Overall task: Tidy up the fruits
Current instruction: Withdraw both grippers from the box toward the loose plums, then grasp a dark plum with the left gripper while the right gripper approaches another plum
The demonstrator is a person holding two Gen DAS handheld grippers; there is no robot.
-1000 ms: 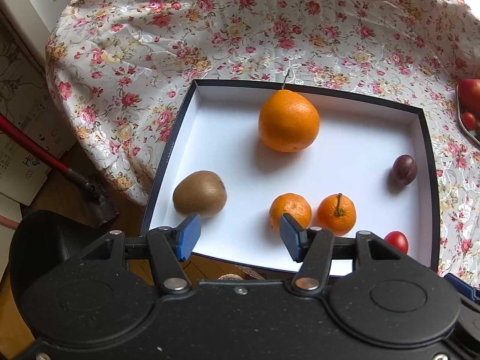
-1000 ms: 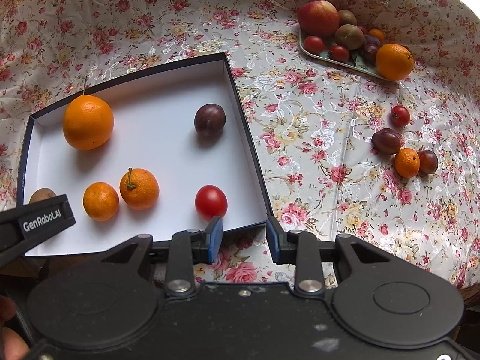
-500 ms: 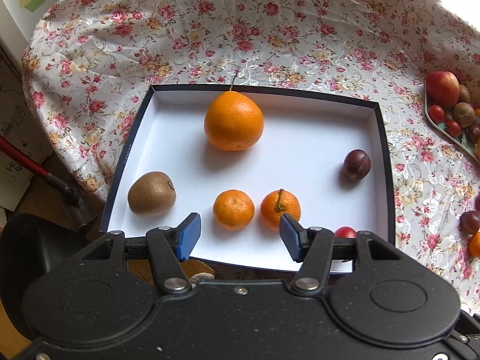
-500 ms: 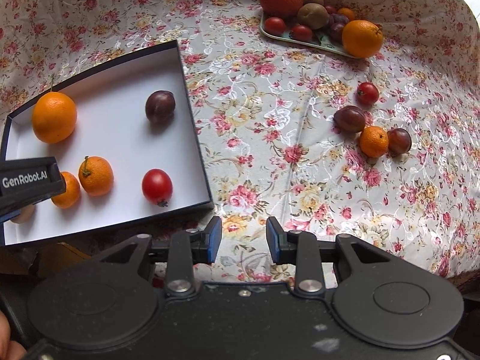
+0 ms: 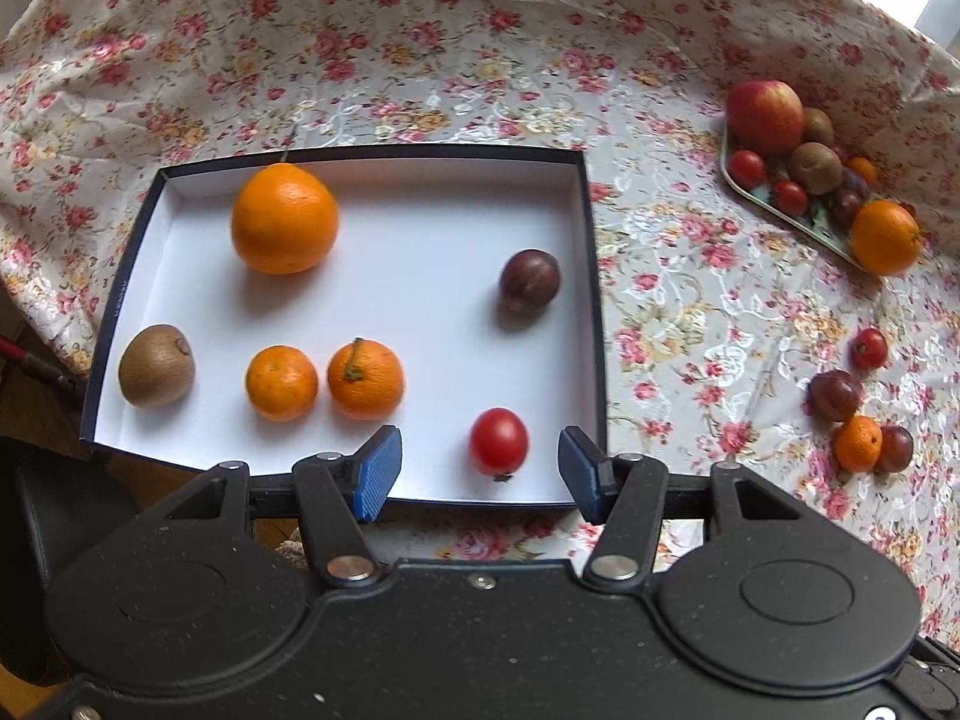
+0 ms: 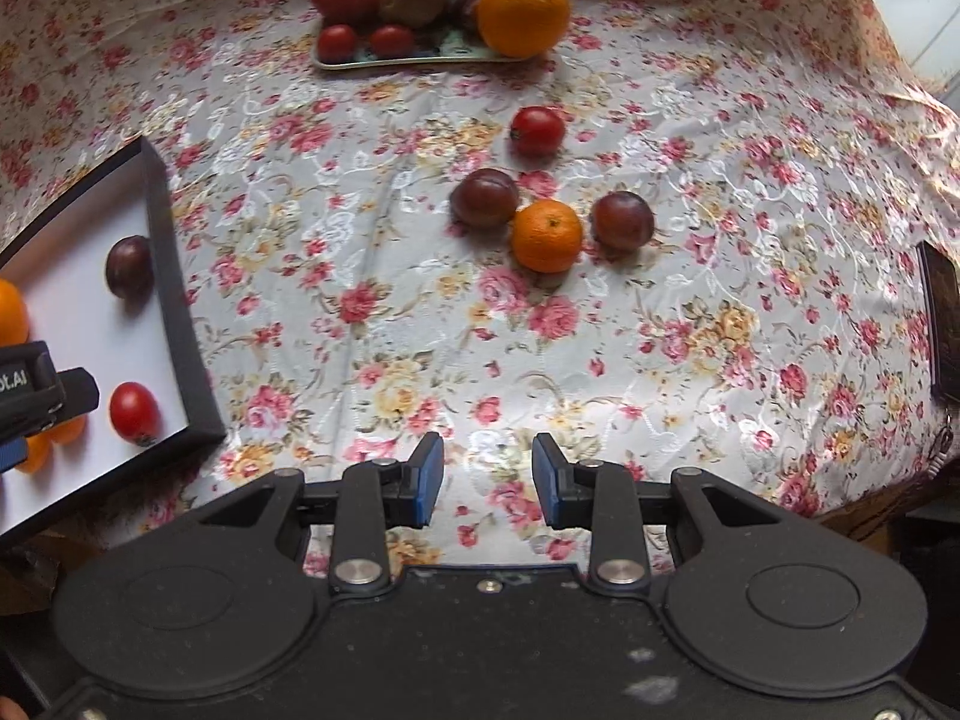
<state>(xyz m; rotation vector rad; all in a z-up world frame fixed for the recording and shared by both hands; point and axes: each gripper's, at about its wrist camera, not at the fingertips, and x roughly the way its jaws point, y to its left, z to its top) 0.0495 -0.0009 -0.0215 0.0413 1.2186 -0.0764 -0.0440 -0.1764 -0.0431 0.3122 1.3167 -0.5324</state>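
A: Left cam? Left gripper [image 5: 477,474] is spread wide, holding nothing, over the near edge of the box [image 5: 591,300]. Inside: orange [image 5: 284,218], kiwi [image 5: 156,365], two tangerines [image 5: 281,383], plum [image 5: 530,281], cherry tomato [image 5: 498,441].

B: Right cam: right gripper [image 6: 487,480] parted, empty, above the floral cloth [image 6: 420,324]. Loose tangerine [image 6: 546,235] sits between two plums [image 6: 485,198]; fruit tray [image 6: 384,60] far back.

Floral-clothed table [image 6: 420,324]: box [image 5: 591,276], tray [image 6: 384,63], 4 loose fruits [image 6: 546,234].
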